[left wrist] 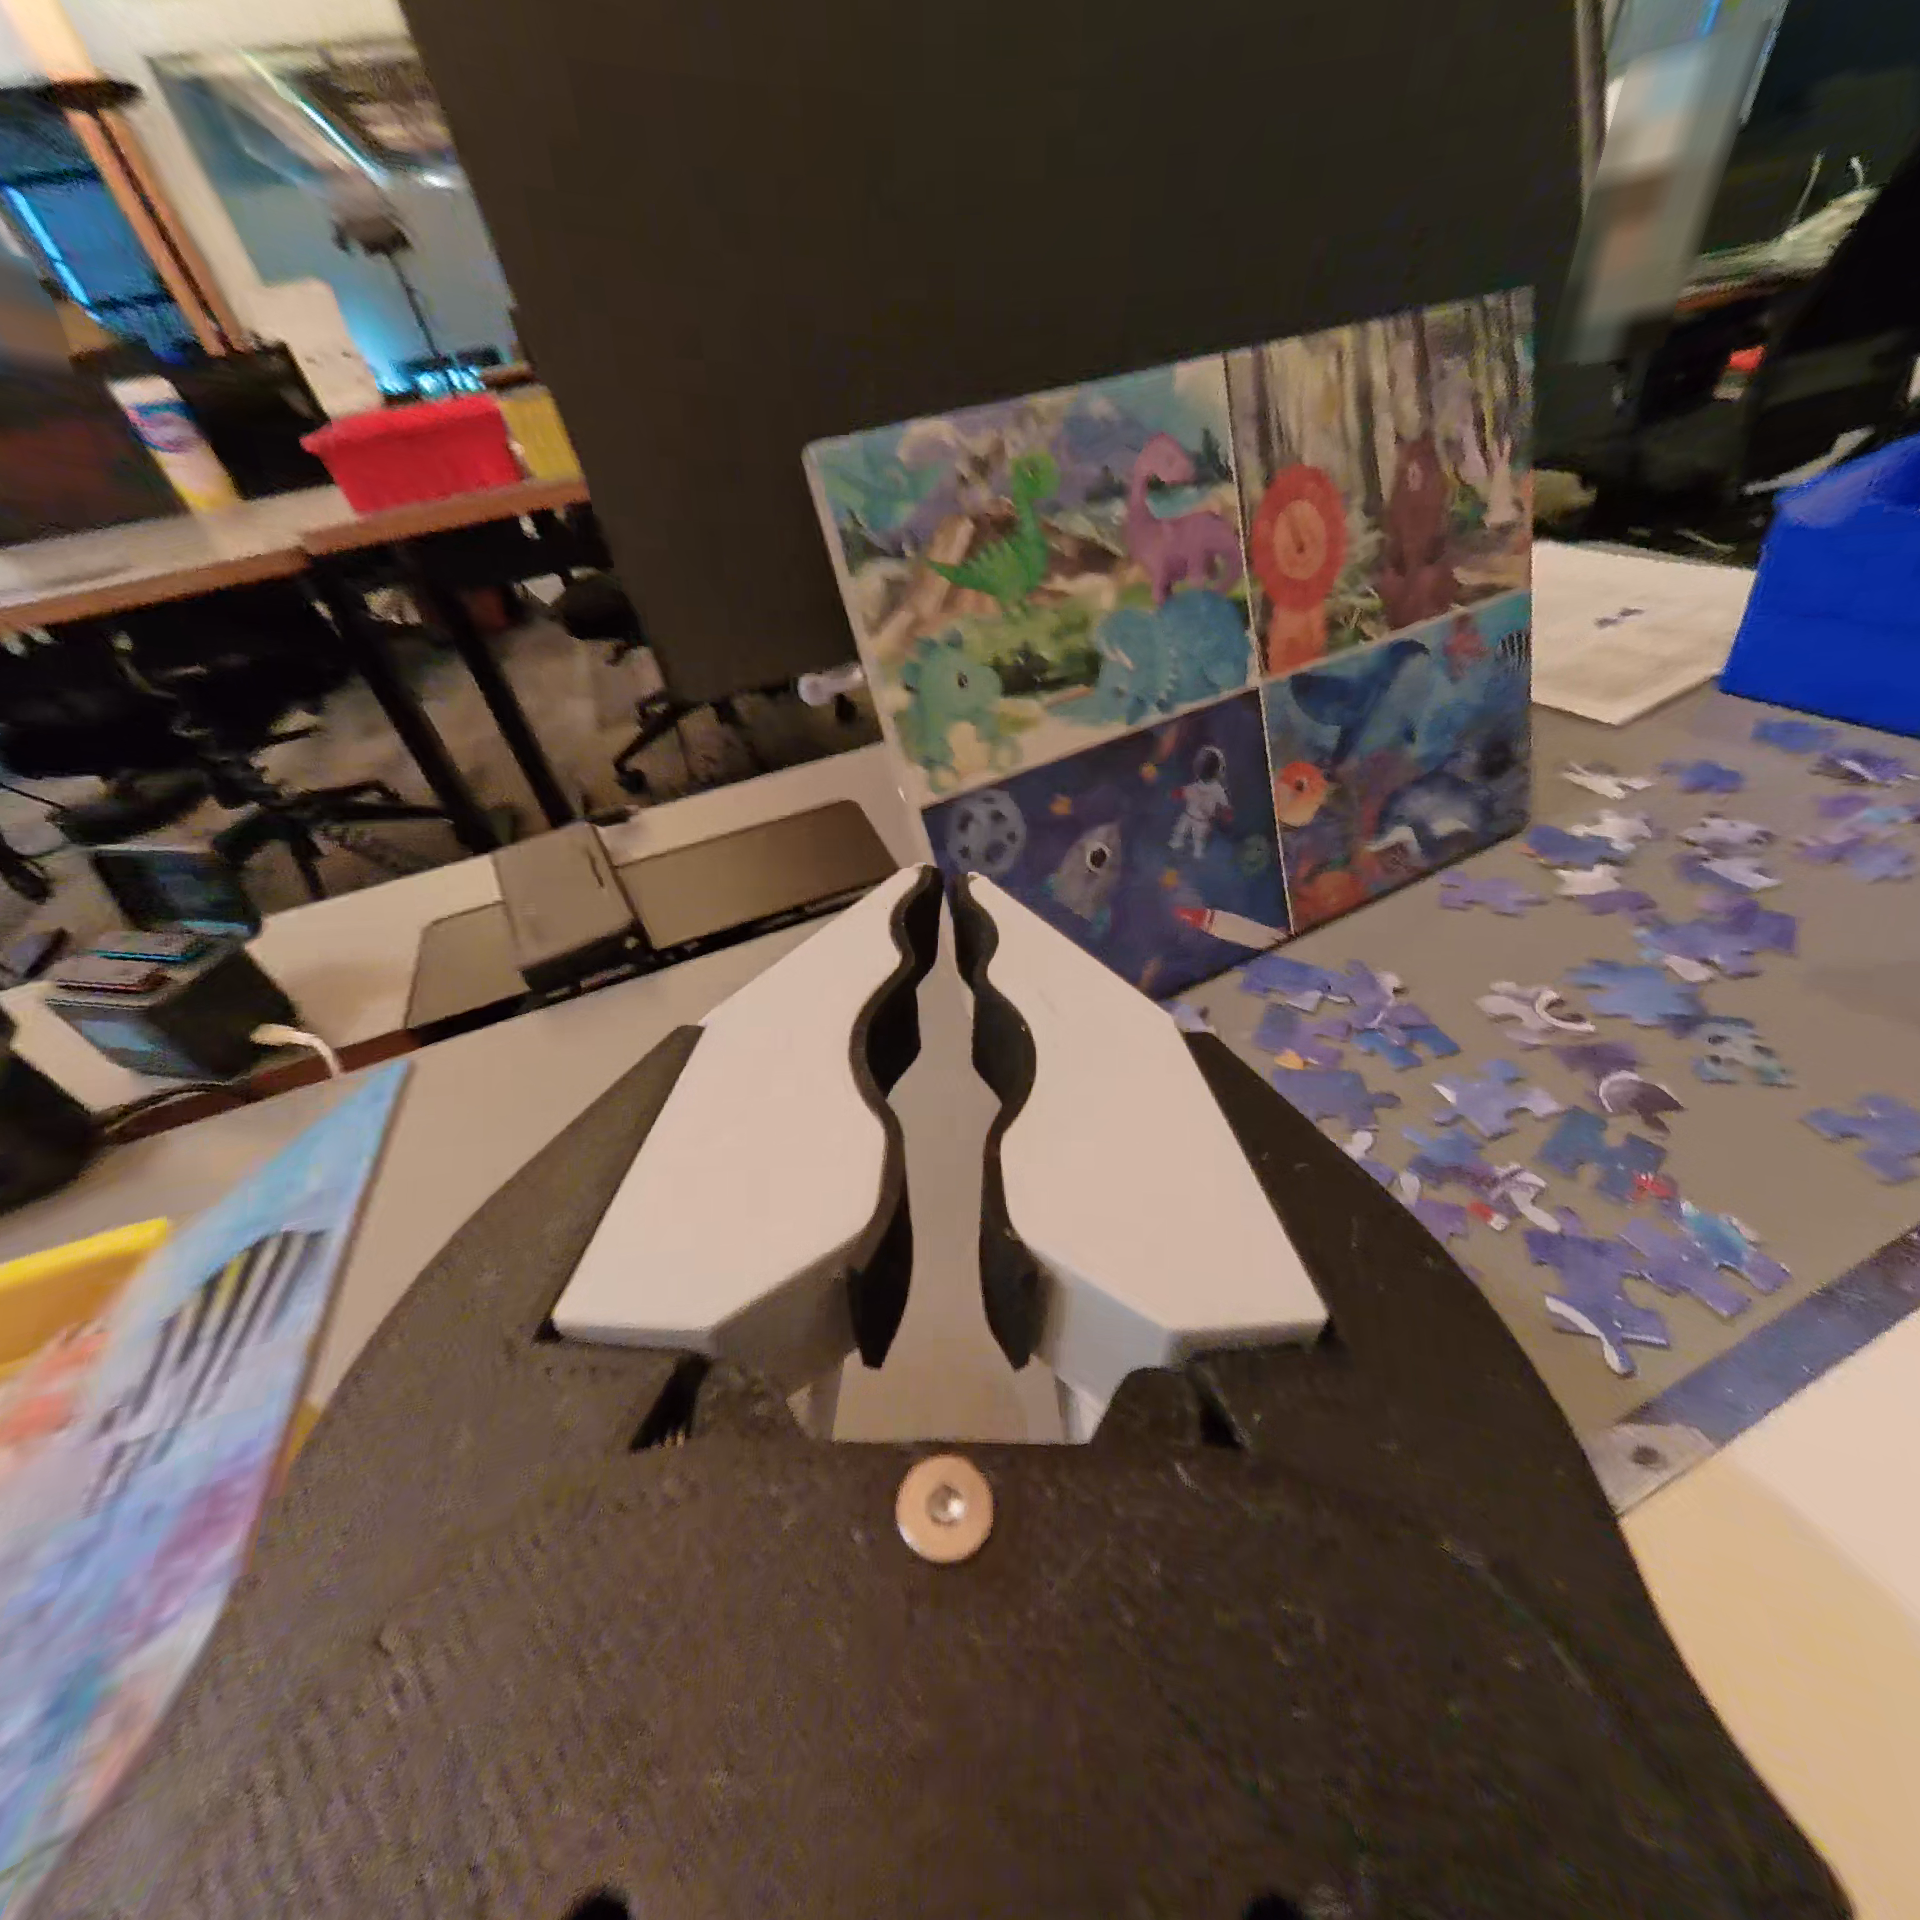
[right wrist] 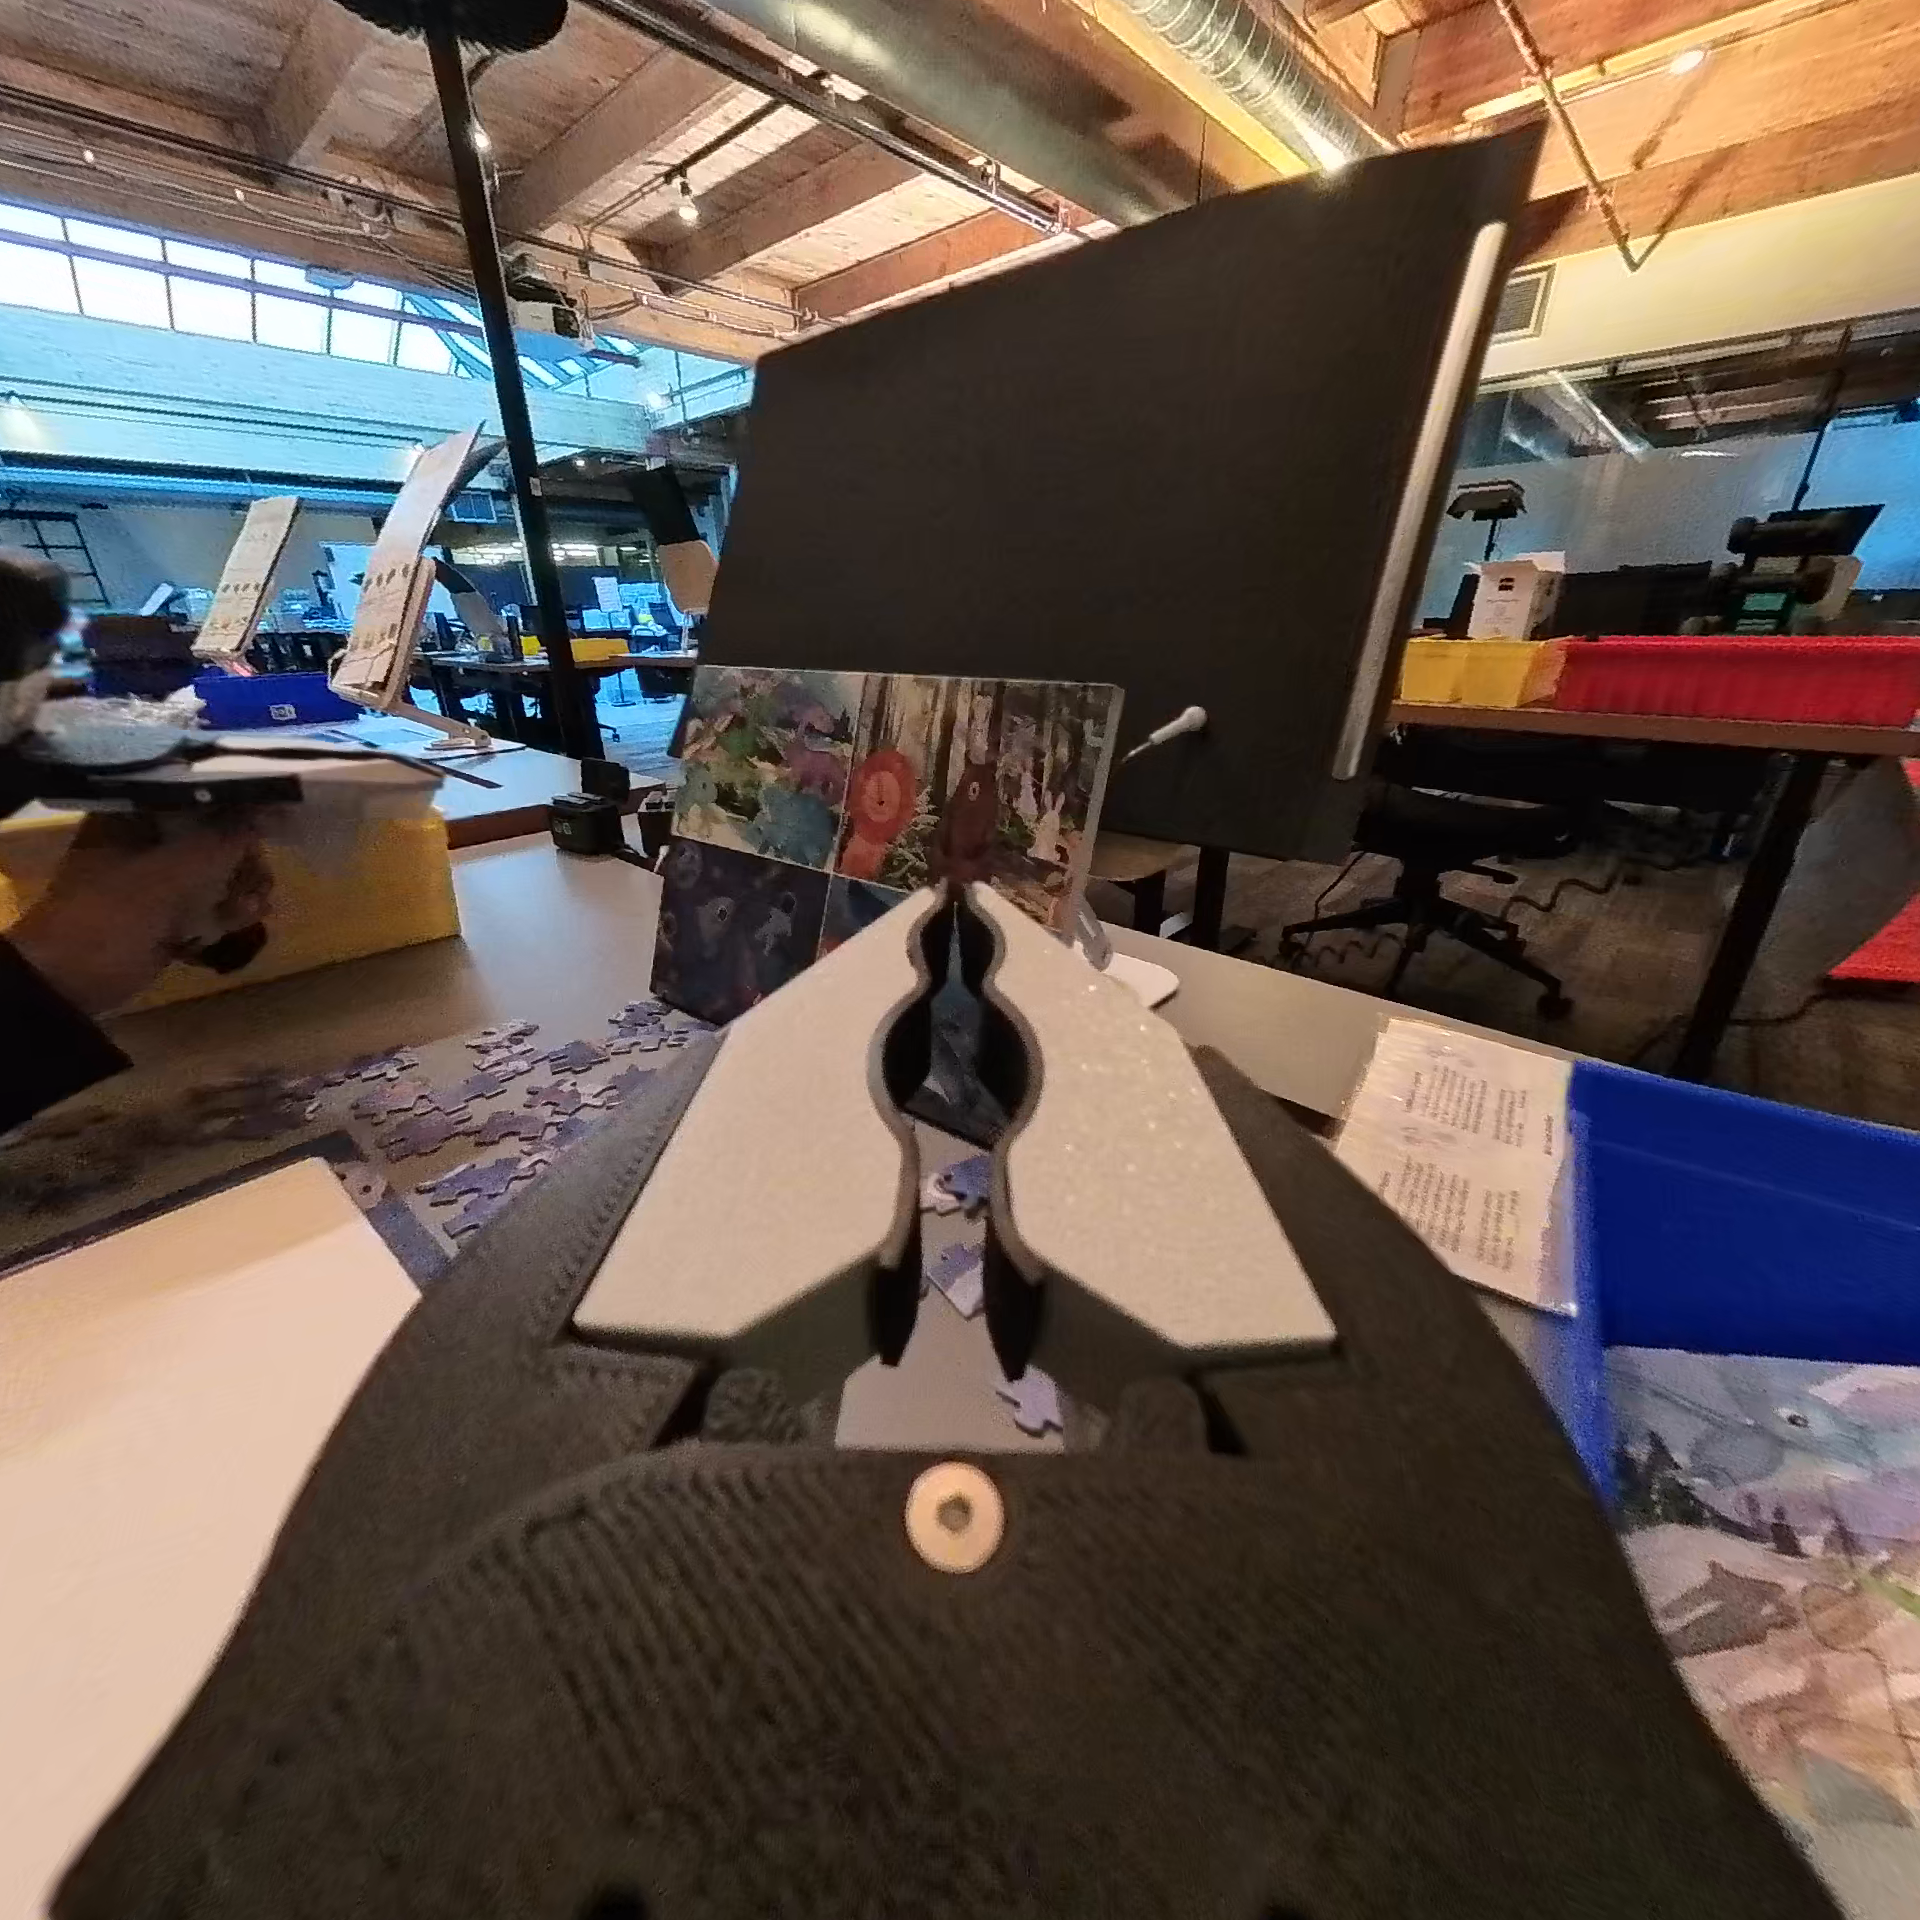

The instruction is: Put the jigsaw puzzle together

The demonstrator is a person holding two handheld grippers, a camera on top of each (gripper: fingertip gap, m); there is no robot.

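Observation:
Several loose blue and purple jigsaw pieces point(left wrist: 1558, 1049) lie scattered on a grey mat point(left wrist: 1455, 935), to the right of my left gripper. They show in the right wrist view point(right wrist: 499, 1101) to the left of my right gripper. The puzzle box point(left wrist: 1195, 665), with its four-picture front, stands upright behind them; it also shows in the right wrist view point(right wrist: 894, 800). My left gripper point(left wrist: 954, 888) is shut and empty, held above the table left of the pieces. My right gripper point(right wrist: 956, 896) is shut and empty, above a few pieces point(right wrist: 966, 1184).
A black divider panel point(left wrist: 987, 312) stands behind the box. A blue bin point(right wrist: 1745, 1205) and a printed sheet point(right wrist: 1455, 1153) lie at the right. A white board point(right wrist: 156, 1455) lies at the near edge. A yellow bin point(right wrist: 353, 894) and a person's hand point(right wrist: 135, 914) are at the left. Some 45 cm of space lies between my two pairs of fingers.

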